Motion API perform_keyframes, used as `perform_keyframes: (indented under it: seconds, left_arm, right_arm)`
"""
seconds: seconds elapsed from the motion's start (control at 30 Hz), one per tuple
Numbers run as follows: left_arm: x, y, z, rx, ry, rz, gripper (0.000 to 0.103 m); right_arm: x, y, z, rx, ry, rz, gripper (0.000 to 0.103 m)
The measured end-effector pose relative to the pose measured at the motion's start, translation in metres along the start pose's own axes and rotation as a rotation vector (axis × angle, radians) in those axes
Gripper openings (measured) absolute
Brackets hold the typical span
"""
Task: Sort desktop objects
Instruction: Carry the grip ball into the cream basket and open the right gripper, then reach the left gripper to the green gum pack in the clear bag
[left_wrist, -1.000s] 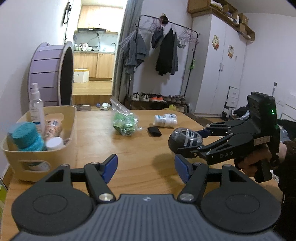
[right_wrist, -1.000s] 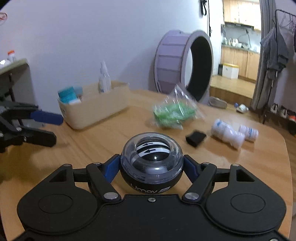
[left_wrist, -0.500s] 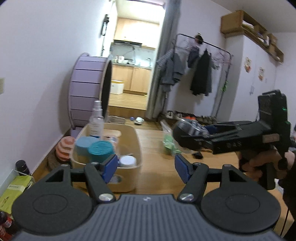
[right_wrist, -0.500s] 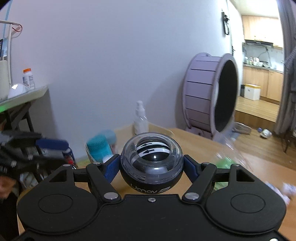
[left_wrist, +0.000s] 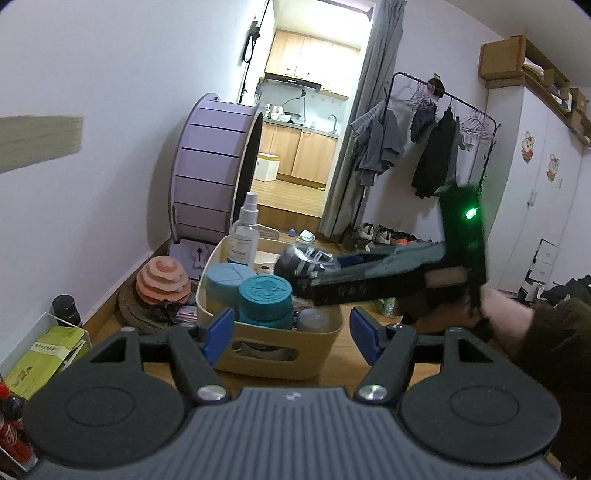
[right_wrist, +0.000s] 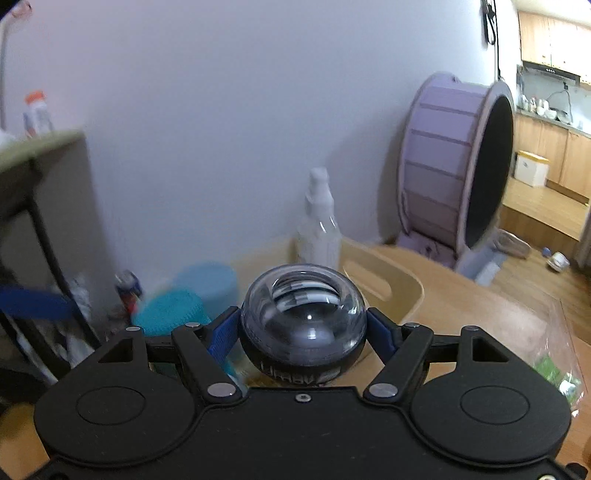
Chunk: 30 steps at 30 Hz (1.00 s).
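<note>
My right gripper (right_wrist: 302, 332) is shut on a dark gyro ball with a clear dome (right_wrist: 303, 325). In the left wrist view that ball (left_wrist: 299, 262) hangs over the beige basket (left_wrist: 273, 354), held out by the right gripper (left_wrist: 306, 267) coming in from the right. The basket holds a spray bottle (left_wrist: 244, 236), a teal-lidded jar (left_wrist: 264, 299) and a blue-lidded jar (left_wrist: 223, 282). My left gripper (left_wrist: 291, 330) stands open and empty just in front of the basket. The right wrist view shows the basket's handle wall (right_wrist: 384, 291) under the ball.
A purple wheel (left_wrist: 214, 184) stands behind the basket by the wall. A clear bag with green contents (right_wrist: 554, 354) lies on the wooden table (right_wrist: 480, 306) to the right. Floor clutter, a pink toy (left_wrist: 162, 277) and a bottle (left_wrist: 65, 308), lies at the left.
The right gripper has carried the gyro ball leftward from over the table to above the basket. The left gripper has swung left toward the basket and stays open.
</note>
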<state>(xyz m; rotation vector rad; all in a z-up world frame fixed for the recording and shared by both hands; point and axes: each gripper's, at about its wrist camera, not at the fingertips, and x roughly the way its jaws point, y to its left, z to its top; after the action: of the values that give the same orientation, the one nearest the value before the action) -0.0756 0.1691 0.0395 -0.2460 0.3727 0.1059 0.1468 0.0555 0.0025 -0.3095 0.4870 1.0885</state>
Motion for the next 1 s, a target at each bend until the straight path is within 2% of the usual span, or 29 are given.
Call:
perform_keyframes:
  seconds: [0.03, 0.07, 0.13, 0.3, 0.6, 0.77, 1.0]
  left_arm:
    - [0.000, 0.000, 0.000, -0.001, 0.002, 0.000, 0.068]
    - [0.000, 0.001, 0.000, 0.001, 0.004, -0.001, 0.069]
    - [0.000, -0.002, -0.001, 0.009, 0.008, -0.006, 0.069]
    - [0.004, -0.011, -0.002, 0.035, 0.011, -0.031, 0.069]
    - [0.017, -0.040, -0.011, 0.098, 0.015, -0.084, 0.070]
    - [0.032, -0.063, -0.018, 0.143, 0.033, -0.114, 0.071]
    - [0.055, -0.096, -0.027, 0.196, 0.056, -0.142, 0.071]
  right_arm:
    - [-0.006, 0.002, -0.002, -0.012, -0.032, -0.009, 0.074]
    - [-0.016, 0.003, -0.004, -0.014, -0.075, -0.023, 0.083]
    - [-0.036, -0.001, -0.005, -0.002, -0.128, -0.031, 0.088]
    - [-0.090, -0.015, -0.019, 0.024, -0.156, -0.069, 0.088]
    - [-0.173, -0.050, -0.081, 0.133, -0.163, -0.193, 0.092]
    - [-0.198, -0.077, -0.108, 0.198, -0.173, -0.269, 0.094]
    - [-0.211, -0.095, -0.127, 0.277, -0.215, -0.310, 0.100]
